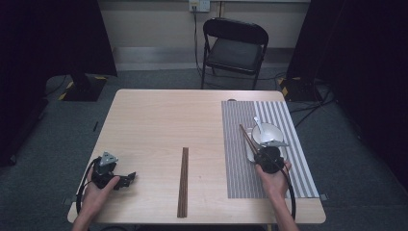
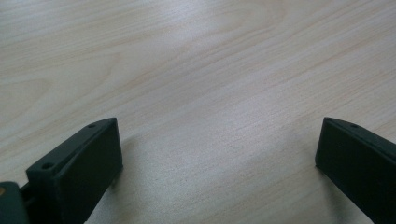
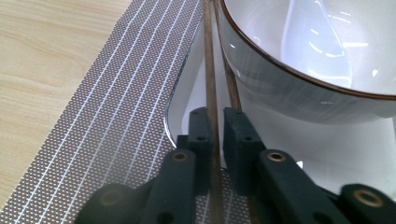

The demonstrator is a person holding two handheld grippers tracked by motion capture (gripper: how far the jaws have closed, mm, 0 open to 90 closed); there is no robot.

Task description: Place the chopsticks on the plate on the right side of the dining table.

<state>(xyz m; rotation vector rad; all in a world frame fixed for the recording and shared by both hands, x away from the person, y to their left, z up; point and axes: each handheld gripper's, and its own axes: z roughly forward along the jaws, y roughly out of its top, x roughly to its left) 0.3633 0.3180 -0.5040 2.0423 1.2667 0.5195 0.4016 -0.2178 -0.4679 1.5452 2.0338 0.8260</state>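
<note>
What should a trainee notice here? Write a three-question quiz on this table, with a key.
1. True or false: the left gripper is shut on a spoon.
2. Where does the spoon lie? A: in the white bowl on the striped mat. B: on the bare wood. C: on the chair seat.
3. Fill in: between the jaws of the right gripper runs a thin brown ____.

Key
1. False. Its jaws stand wide apart over bare table.
2. A.
3. chopstick, running alongside the bowl.
</note>
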